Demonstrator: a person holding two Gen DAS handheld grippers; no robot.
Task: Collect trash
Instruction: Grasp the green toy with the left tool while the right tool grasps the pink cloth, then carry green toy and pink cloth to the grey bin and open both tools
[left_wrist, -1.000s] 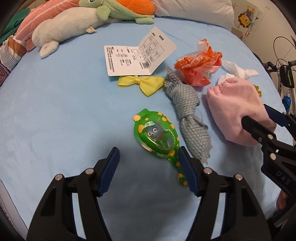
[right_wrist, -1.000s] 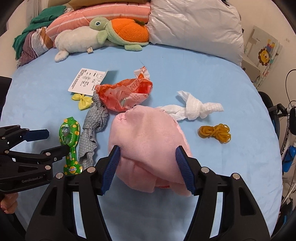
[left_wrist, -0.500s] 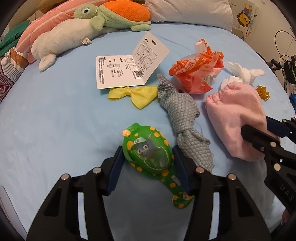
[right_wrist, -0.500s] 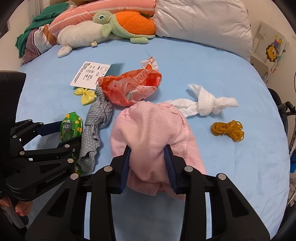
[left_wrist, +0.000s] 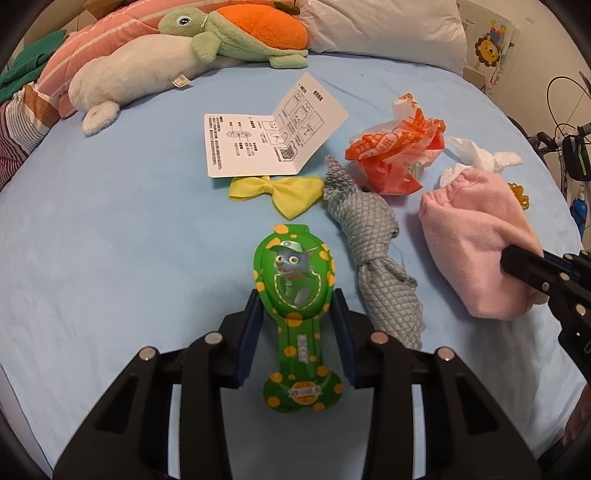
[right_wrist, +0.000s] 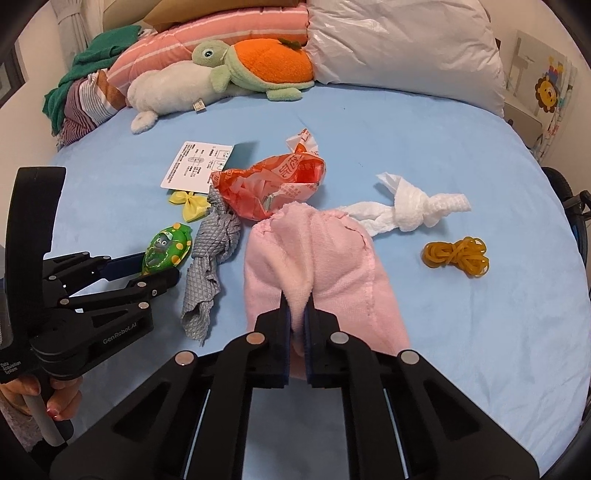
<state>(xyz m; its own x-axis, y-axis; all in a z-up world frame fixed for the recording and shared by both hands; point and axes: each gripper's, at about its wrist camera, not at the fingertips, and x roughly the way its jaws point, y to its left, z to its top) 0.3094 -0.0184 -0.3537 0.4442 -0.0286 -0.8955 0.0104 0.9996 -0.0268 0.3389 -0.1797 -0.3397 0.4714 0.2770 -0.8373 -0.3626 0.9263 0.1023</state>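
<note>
My left gripper (left_wrist: 295, 314) is shut on a green spotted toy mirror (left_wrist: 293, 280) with a cartoon dog, lying on the blue bed sheet (left_wrist: 110, 240); it also shows in the right wrist view (right_wrist: 168, 249). My right gripper (right_wrist: 297, 314) is shut on a fold of a pink cloth (right_wrist: 317, 269), which also shows in the left wrist view (left_wrist: 476, 236). An orange crumpled plastic bag (right_wrist: 273, 184), a knotted white tissue (right_wrist: 410, 212), a grey knotted cloth (right_wrist: 210, 258), a yellow bow (right_wrist: 188, 203) and a white leaflet (left_wrist: 269, 144) lie beyond.
A bundle of yellow rubber bands (right_wrist: 458, 254) lies to the right. Plush toys (right_wrist: 236, 74), a striped pink pillow (right_wrist: 207, 40) and a white pillow (right_wrist: 399, 48) line the far edge. Clothes (right_wrist: 85, 96) are piled at far left. A bicycle (left_wrist: 569, 147) stands past the right edge.
Both grippers have closed: the left around the green toy mirror, the right onto a fold of the pink cloth. Both moved forward over their objects.
</note>
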